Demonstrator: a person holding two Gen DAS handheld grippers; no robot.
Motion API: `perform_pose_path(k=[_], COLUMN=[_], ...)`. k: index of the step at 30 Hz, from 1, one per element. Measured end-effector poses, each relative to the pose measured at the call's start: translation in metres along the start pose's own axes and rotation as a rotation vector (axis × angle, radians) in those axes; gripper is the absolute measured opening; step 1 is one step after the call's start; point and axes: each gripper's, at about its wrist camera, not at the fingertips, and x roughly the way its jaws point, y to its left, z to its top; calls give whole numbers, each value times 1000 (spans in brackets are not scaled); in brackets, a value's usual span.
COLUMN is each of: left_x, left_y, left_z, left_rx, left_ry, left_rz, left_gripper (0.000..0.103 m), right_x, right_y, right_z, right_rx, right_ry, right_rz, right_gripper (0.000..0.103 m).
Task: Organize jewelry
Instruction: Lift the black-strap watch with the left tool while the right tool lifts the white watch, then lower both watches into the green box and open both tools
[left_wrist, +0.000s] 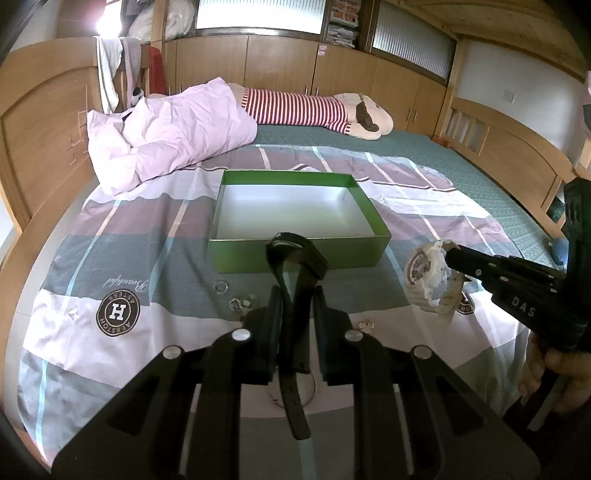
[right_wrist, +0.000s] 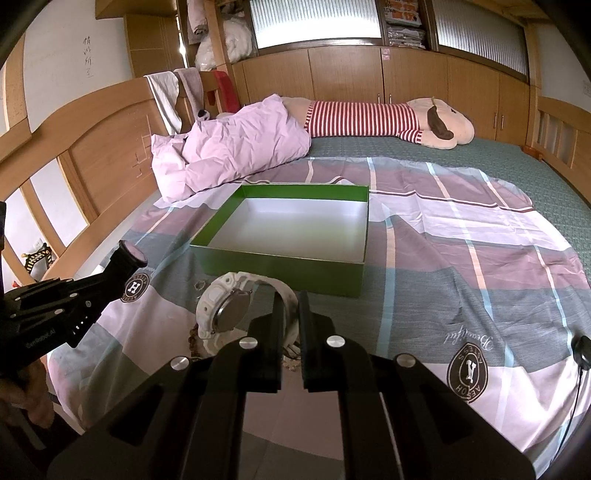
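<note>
My left gripper (left_wrist: 297, 295) clamps the black watch (left_wrist: 295, 254), right gripper (right_wrist: 291, 306) pinches the white watch (right_wrist: 229, 306), green box (left_wrist: 295, 254) ahead, rings (left_wrist: 242, 303), I think, below.

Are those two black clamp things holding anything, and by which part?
Yes. The left hand-held gripper grips a black watch by its strap; the right hand-held gripper grips a white watch by its band.

Green box (left_wrist: 295, 254) with a pale white inside sits on a bedsheet (left_wrist: 122, 236) checked in mauve, grey and white, stamped with a dark round logo. One watch (left_wrist: 295, 254) black, the other watch (right_wrist: 229, 306) white, and the plush toy (left_wrist: 303, 107) wears red-and-white stripes beside a lilac pillow (left_wrist: 170, 129).
</note>
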Motion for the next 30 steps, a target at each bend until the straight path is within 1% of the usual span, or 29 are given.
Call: perform_pose_path(k=[8, 15, 20, 24, 25, 27, 30], left_x=[2, 11, 27, 46, 51, 68, 98], left_y=[1, 3, 5, 1, 1, 4, 12], left_z=[0, 10, 30, 57, 63, 77, 96], left_rx=[-3, -18, -40, -21, -16, -20, -35], left_ry=[4, -4, -25, -55, -61, -73, -76], left_rz=[1, 3, 8, 25, 28, 32, 59], left_gripper=[18, 18, 18, 18, 20, 20, 20], right_x=[-1, 1, 14, 36, 44, 58, 84], right_y=[0, -1, -6, -12, -16, -23, -33], right_z=[1, 14, 36, 59, 64, 73, 88], right_rx=[2, 1, 9, 23, 41, 66, 93], right_ry=[-4, -26, -58, -79, -82, -83, -89], right_rz=[1, -17, -33, -34, -28, -28, -45], right_gripper=[8, 8, 8, 8, 8, 8, 8])
